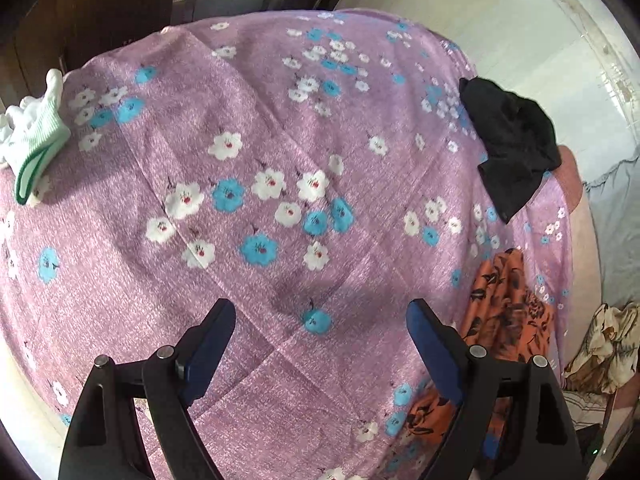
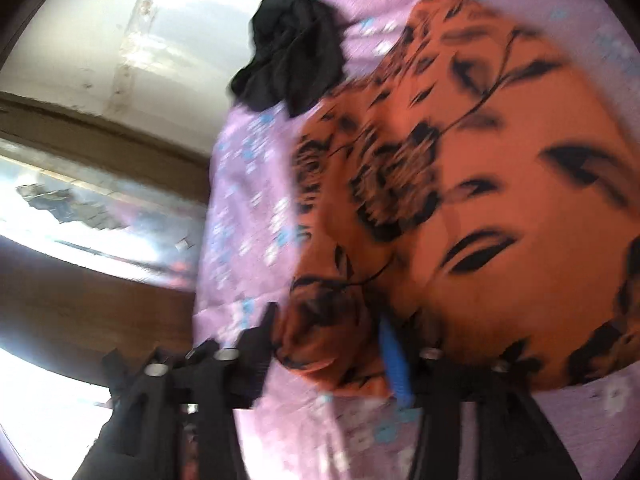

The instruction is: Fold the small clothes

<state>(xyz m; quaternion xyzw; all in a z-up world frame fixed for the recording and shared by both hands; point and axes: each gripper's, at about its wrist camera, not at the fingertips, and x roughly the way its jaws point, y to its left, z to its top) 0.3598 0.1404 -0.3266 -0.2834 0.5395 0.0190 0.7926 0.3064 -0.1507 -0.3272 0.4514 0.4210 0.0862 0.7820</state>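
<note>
Left wrist view, purple floral bedsheet (image 1: 280, 120), white tiled floor (image 1: 500, 32), dark wooden furniture (image 1: 100, 12)

The middle of the purple floral bedsheet (image 1: 280, 208) lies bare and passable. Obstacles sit only at its edges: a white-green garment (image 1: 34, 136) left, a black garment (image 1: 512, 140) right, an orange floral cloth (image 1: 504, 308) nearer.
</note>
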